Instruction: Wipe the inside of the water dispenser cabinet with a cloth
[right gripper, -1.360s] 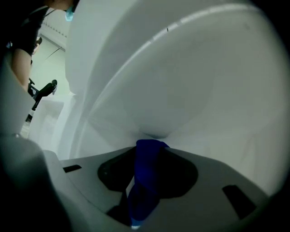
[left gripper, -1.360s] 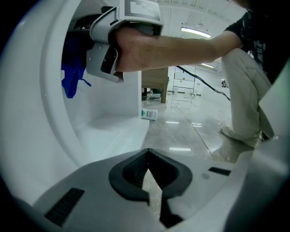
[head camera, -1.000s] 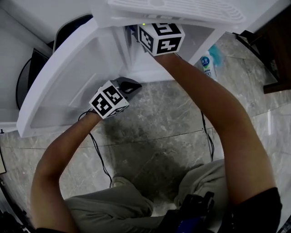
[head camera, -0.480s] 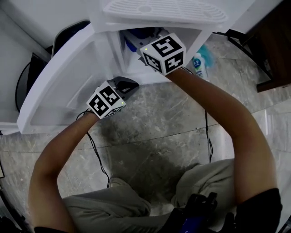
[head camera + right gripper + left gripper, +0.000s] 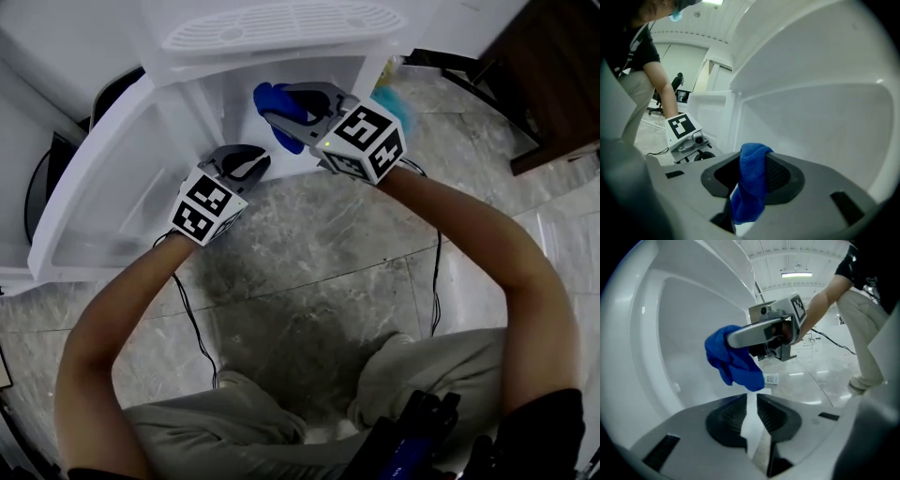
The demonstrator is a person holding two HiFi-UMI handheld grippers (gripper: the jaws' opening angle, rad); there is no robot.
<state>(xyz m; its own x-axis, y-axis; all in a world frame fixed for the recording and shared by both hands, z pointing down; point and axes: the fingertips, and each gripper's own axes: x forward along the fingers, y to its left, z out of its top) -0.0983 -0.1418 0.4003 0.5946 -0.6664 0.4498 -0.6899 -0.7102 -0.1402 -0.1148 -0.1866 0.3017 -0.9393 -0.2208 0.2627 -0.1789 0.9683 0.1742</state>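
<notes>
Clenching the blue cloth (image 5: 270,97) between its jaws, the right tool (image 5: 281,112) sits at the front edge of the white water dispenser cabinet (image 5: 234,112). The bunched cloth hangs down past the pads, right at the mouth of the compartment with its smooth pale inner walls. The left tool (image 5: 246,161) hovers beside it, lower and to the left, near the cabinet's bottom front edge; its jaws are closed almost together with nothing between them. The cabinet door (image 5: 103,197) stands swung wide to the left, so the opening between door and right wall gives both tools room. A slotted drip grille (image 5: 281,19) tops the cabinet front. Below, the grey marbled floor (image 5: 328,272) stretches toward the person's knees, with a black cable (image 5: 197,328) trailing across it.
</notes>
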